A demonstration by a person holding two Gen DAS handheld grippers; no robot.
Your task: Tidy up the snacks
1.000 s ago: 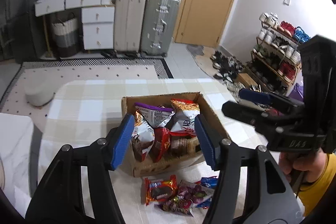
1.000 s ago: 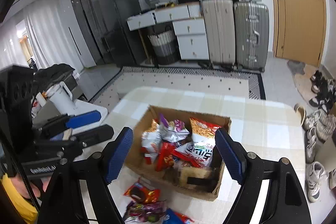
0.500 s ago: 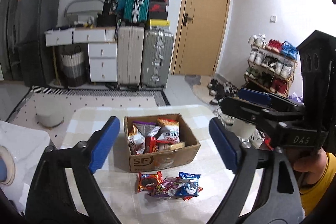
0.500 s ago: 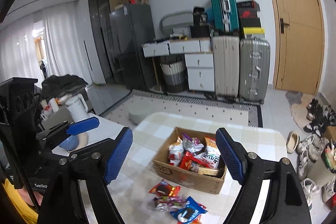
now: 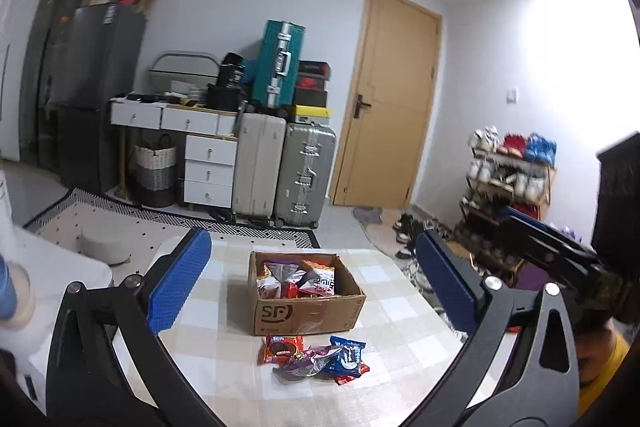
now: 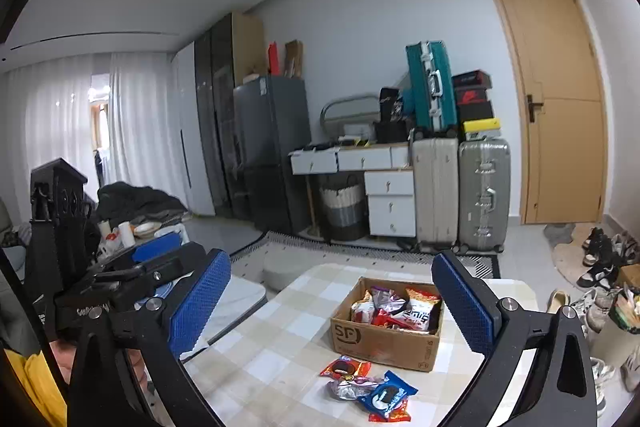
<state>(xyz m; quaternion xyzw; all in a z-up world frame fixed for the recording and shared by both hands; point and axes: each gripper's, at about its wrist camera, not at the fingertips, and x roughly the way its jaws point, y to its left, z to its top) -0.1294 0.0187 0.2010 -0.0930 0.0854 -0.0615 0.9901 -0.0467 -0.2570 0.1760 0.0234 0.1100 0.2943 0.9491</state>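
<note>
A brown cardboard box (image 5: 308, 315) (image 6: 380, 345) stands on a checked table (image 5: 400, 331) (image 6: 280, 339) and holds several snack packets (image 5: 296, 277) (image 6: 396, 309). A small pile of loose packets (image 5: 316, 357) (image 6: 368, 385) lies on the table in front of the box: a red one, a purple one and a blue one. My left gripper (image 5: 314, 287) is open and empty, raised well back from the box. My right gripper (image 6: 332, 301) is open and empty, also high and back. Each gripper shows in the other's view, at the side (image 5: 552, 259) (image 6: 132, 275).
A white side table (image 6: 224, 303) with a cup and bowls stands left of the checked table. Behind are suitcases (image 5: 280, 167), white drawers (image 5: 208, 167), a dark fridge (image 5: 92, 99), a wooden door (image 5: 384, 115) and a shoe rack (image 5: 508, 183) at the right.
Both grippers have pulled up and back from just over the box, so box and table now look small and far. Both jaws stay open and empty. The packets have not moved.
</note>
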